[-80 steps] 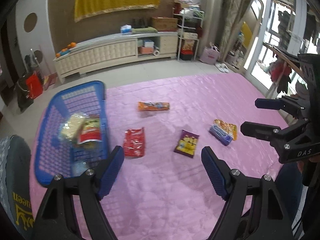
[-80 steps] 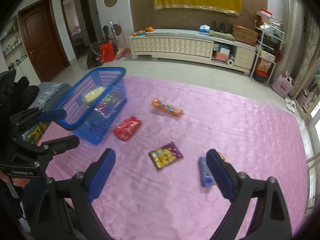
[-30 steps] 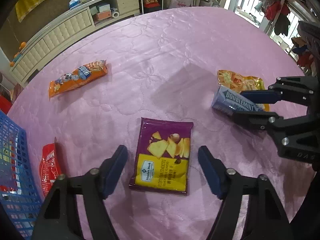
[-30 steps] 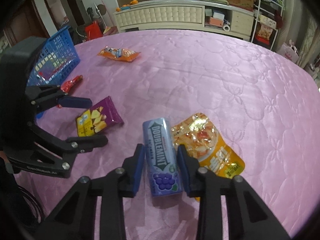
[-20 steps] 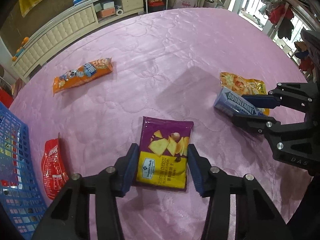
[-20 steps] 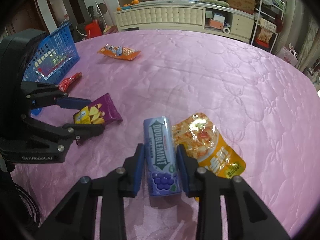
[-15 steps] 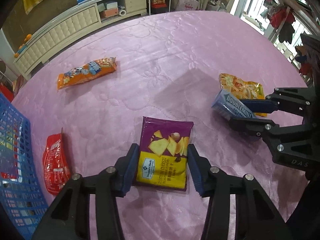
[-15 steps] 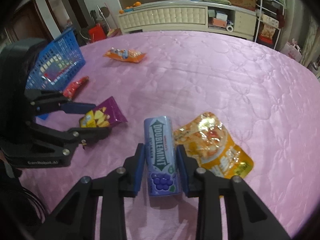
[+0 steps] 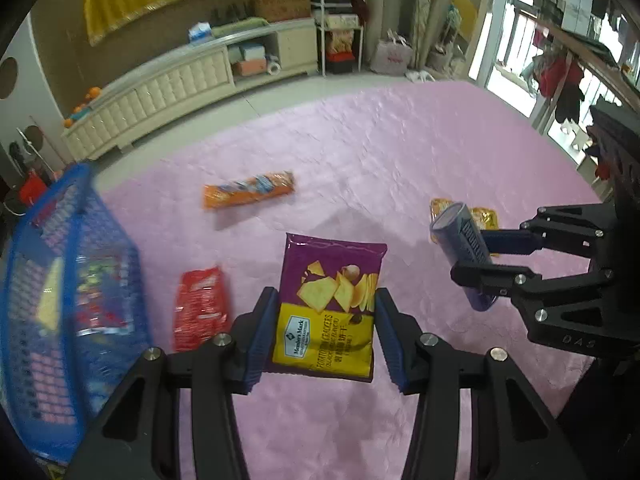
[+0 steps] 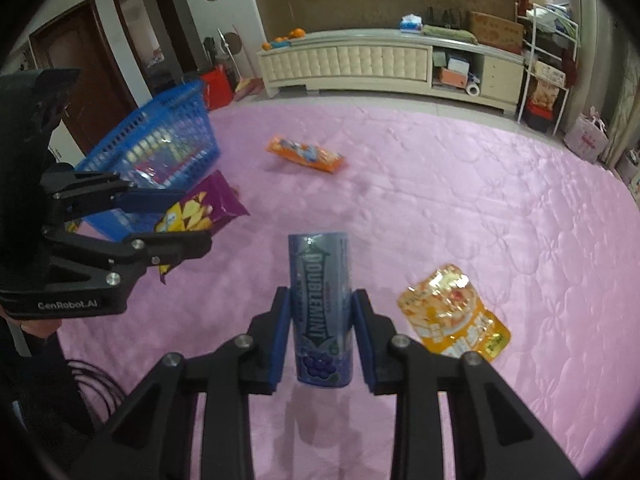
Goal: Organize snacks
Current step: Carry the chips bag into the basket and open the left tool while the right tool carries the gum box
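My left gripper (image 9: 325, 326) is shut on the purple and yellow cracker bag (image 9: 330, 300) and holds it above the pink quilt; the bag also shows in the right wrist view (image 10: 200, 212). My right gripper (image 10: 320, 332) is shut on the blue Doublemint gum can (image 10: 322, 304), lifted off the quilt; it also shows in the left wrist view (image 9: 464, 248). The blue basket (image 9: 44, 280) with several snacks inside stands at the left. A red bag (image 9: 200, 306), an orange packet (image 9: 248, 192) and a yellow-orange pouch (image 10: 454, 312) lie on the quilt.
The pink quilt (image 10: 480, 200) covers the work surface. A cream cabinet (image 10: 380, 62) runs along the far wall beyond bare floor. A black cable (image 10: 96, 392) lies by the left hand.
Both grippers have closed on their snacks and lifted them off the quilt. Both now point more toward the blue basket, which has come further into view.
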Demonstrator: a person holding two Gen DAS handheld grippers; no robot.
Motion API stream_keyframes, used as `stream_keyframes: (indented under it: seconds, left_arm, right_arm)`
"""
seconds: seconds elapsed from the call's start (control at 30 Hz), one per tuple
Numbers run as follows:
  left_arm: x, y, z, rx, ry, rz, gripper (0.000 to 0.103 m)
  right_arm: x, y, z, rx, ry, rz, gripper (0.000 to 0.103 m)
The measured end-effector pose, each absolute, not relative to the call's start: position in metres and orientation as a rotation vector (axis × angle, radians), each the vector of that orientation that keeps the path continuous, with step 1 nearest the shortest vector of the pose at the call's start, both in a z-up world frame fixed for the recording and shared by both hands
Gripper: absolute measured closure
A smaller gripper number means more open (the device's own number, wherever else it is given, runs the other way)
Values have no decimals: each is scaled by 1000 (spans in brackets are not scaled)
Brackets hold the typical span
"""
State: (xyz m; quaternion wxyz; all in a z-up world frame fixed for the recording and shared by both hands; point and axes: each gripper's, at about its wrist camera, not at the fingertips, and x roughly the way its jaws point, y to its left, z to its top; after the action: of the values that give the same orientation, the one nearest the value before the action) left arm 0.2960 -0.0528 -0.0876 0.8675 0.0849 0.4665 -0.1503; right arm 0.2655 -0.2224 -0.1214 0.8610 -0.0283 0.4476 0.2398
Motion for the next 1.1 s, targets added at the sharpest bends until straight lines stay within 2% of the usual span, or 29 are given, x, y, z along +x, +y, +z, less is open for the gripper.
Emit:
stream_keyframes:
  seconds: [0.57,1.1]
  left_arm:
    - [245,75,-3,92,820,-113,57]
    - [227,154,1,54,817,-1,57]
  right_arm:
    - [243,-115,-42,-133,844,654,68]
    - [250,-13,-17,-210,820,794,68]
